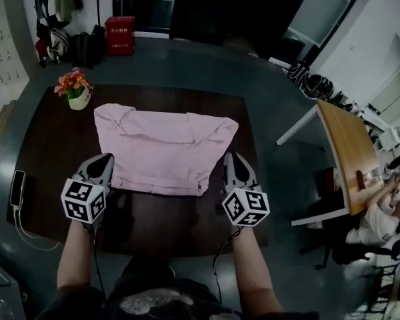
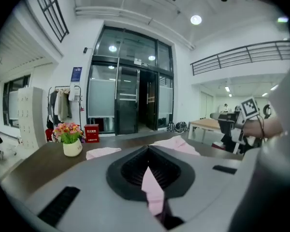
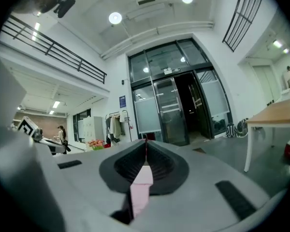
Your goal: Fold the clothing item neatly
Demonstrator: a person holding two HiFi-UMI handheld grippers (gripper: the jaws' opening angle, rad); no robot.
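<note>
A pink shirt (image 1: 163, 149) lies spread on the dark table (image 1: 47, 145), its near hem towards me. My left gripper (image 1: 105, 160) is at the shirt's near left edge and my right gripper (image 1: 231, 159) at its near right edge. In the left gripper view the left gripper (image 2: 148, 164) is shut, with a strip of pink cloth (image 2: 153, 192) pinched in the seam. The right gripper view shows the same: the right gripper (image 3: 146, 153) is shut on a strip of pink cloth (image 3: 139, 190). Both point roughly level across the table.
A flower pot (image 1: 75, 91) stands at the table's far left corner. A phone (image 1: 17, 189) with a cable lies at the left edge. A wooden table (image 1: 347, 152) and a seated person (image 1: 380, 222) are to the right. A red box (image 1: 120, 35) sits on the floor beyond.
</note>
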